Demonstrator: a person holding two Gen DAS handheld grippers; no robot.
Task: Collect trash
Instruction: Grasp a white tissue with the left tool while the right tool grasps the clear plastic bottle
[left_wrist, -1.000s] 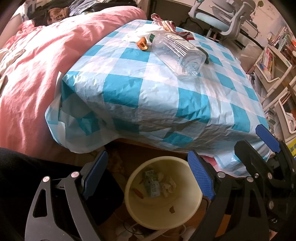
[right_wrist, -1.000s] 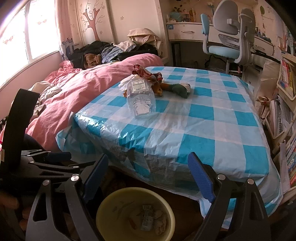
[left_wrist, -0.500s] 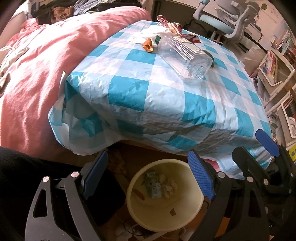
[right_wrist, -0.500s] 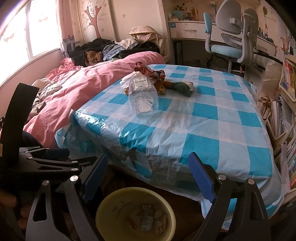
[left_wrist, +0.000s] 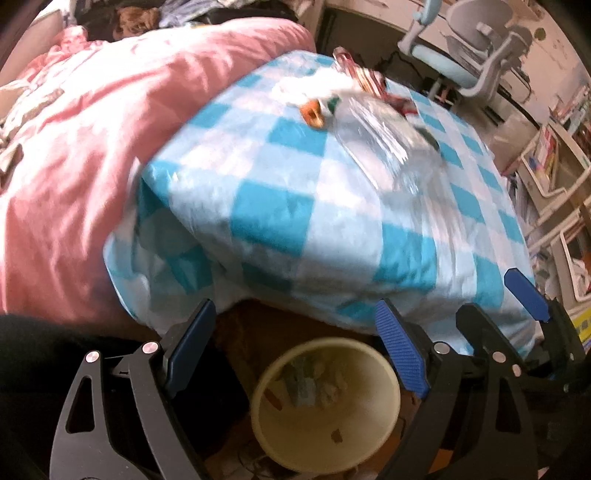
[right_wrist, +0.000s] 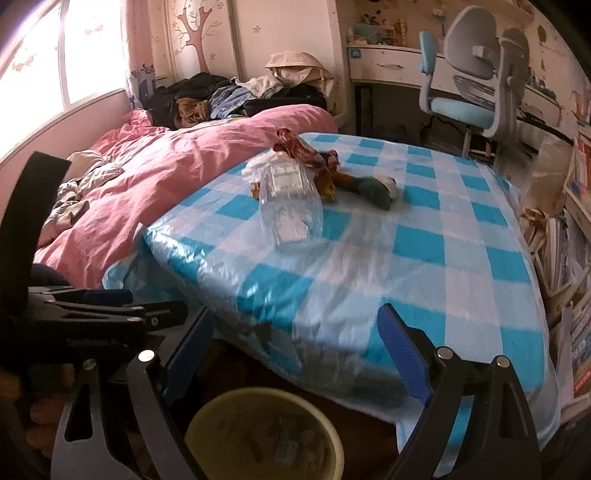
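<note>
**Trash waits on the checked cloth, both grippers empty above the bin**

Trash is what remains on the blue-and-white checked tablecloth (right_wrist: 424, 243): a clear plastic bottle (right_wrist: 290, 206) lies on its side toward the far half of the cloth, at about twelve o'clock from the right gripper (right_wrist: 297, 354). Just behind it, touching or nearly so, sits a small heap: a crumpled red wrapper (right_wrist: 299, 147), an orange scrap (left_wrist: 312, 112), a white wad and a dark green piece (right_wrist: 373, 188). In the left wrist view the bottle (left_wrist: 384, 147) lies at about one o'clock, blurred.

Below the near edge of the cloth stands a pale yellow bin (left_wrist: 325, 402) with a few scraps already in it. It sits at six o'clock in both views, right between the fingers of the left gripper (left_wrist: 295, 350).

Both grippers are released, jaws spread wide, nothing between the pads. The right gripper's fingers show at four o'clock in the left view, close alongside.

Judging by this, one drop into the bin looks finished and the reach for the next piece is in hand. The bottle is the nearest and largest target. It is wide and slippery, so the next move calls for going forward over the cloth, lining the open jaws across the bottle's narrower side, and closing gently enough not to squirt it away into the heap behind.
</note>
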